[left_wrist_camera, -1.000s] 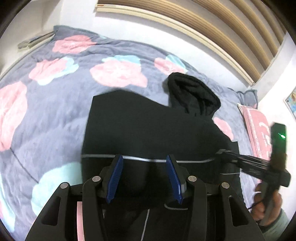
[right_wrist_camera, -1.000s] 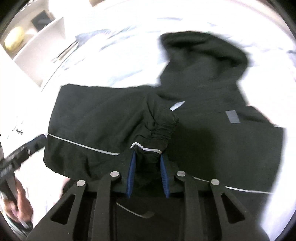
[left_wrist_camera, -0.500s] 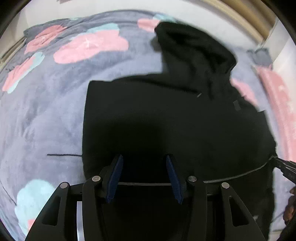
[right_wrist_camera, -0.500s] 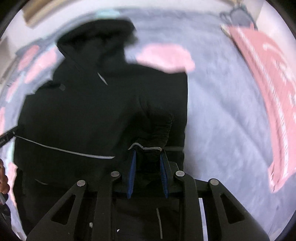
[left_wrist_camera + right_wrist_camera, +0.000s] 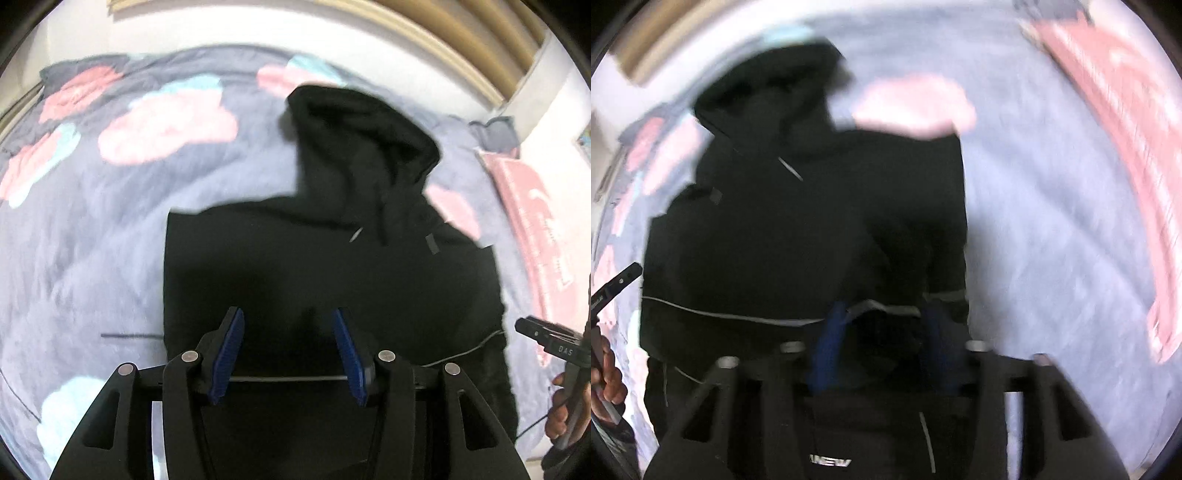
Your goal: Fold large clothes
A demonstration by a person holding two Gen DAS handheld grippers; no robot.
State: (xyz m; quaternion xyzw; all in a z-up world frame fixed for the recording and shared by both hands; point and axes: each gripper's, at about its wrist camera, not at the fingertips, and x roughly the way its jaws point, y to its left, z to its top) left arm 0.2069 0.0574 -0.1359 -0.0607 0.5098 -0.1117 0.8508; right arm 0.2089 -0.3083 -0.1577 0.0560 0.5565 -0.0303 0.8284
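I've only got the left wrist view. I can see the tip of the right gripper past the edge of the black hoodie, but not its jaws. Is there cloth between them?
Observer: Yes. In the right wrist view a bunched piece of the black hoodie, with a pale stripe on it, sits between the jaws of the right gripper. Blur hides whether they clamp it.
Operator: Is that side folded in?
Observer: What looks like a sleeve lies over the body on that side and runs down towards the jaws.
Operator: Any print visible?
Observer: White letters reading ANEW show at the bottom of that view, below the jaws.
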